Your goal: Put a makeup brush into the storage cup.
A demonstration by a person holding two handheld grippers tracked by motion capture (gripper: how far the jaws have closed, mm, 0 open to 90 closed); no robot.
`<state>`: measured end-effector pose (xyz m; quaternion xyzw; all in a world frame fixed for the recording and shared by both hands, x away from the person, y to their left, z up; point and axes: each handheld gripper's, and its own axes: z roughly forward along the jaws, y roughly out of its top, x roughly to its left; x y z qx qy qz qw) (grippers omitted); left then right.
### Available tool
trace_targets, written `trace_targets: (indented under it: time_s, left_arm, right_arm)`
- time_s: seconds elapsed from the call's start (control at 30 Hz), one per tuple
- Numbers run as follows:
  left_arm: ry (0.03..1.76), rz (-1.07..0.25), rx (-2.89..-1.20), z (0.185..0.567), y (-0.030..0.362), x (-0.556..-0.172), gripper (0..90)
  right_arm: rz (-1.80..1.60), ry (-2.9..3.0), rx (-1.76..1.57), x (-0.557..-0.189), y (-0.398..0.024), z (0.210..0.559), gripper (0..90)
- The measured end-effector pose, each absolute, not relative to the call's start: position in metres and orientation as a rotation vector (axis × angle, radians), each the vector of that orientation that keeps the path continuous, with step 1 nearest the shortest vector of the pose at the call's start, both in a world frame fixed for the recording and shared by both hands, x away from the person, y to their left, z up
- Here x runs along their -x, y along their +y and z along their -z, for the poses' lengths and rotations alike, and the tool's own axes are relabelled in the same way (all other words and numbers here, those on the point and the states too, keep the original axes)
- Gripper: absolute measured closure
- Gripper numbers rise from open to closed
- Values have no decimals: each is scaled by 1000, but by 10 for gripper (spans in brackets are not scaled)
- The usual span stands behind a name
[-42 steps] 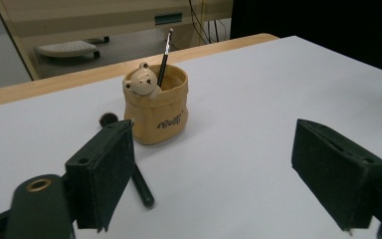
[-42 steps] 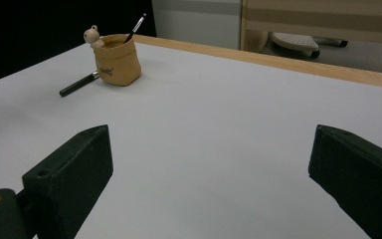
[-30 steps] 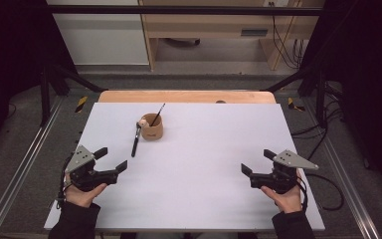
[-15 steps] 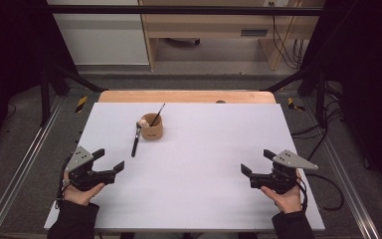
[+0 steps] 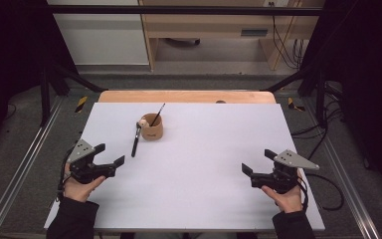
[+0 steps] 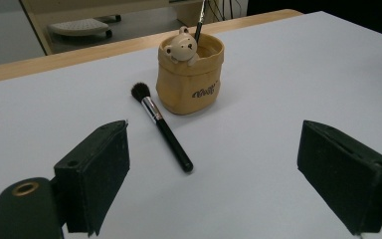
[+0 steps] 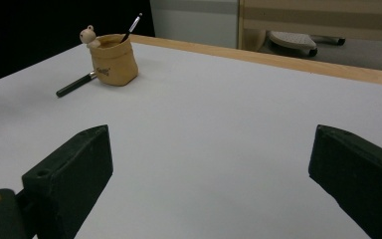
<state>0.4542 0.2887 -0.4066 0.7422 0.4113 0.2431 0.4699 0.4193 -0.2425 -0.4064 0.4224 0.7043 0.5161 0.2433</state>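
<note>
Black plastic jaws stand wide apart on both tools, with nothing between them. The left gripper (image 5: 110, 155) sits low over the near left part of the white table top (image 5: 209, 149), held in the person's left hand (image 5: 79, 185), whose dark sleeve comes in from the bottom edge; its grey three-cornered plate faces up and its jaws point toward the middle of the table. The right gripper (image 5: 255, 162) mirrors it at the near right, gripped by the right hand (image 5: 287, 195), jaws pointing inward to the left, a black cable trailing off toward the table's right edge.

In the left gripper view the gap (image 6: 214, 174) between its two pads frames bare table, and beyond it lies the black-handled makeup brush with a silver ferrule and dark bristles (image 6: 161, 127), flat on the table, bristles toward the far side, handle end toward the camera. Just beside it, to its right in that view, stands the small tan pouch-shaped holder with a little bear figure on its rim (image 6: 190, 74); whether brush and holder touch is hard to tell. A thin dark-handled brush (image 6: 199, 20) leans out of the holder, its top cut off by the frame's edge.

From the right gripper (image 7: 209, 184) the holder (image 7: 113, 59) is well away, and the lying brush's head is hidden behind it.
</note>
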Motion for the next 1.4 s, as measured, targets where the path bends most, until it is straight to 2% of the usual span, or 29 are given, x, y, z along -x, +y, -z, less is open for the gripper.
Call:
trace_targets:
  time_s: [0.67,1.4]
  left_arm:
    - [1062,-589,-1931,397,271,-501,145]
    - [1192,-588,-2049,420,256,-547,299]
  right_arm:
    - [-1399,1941,-1144,-420,-240,408,45]
    - [-1396,1950,-1144,-421,-239,410,46]
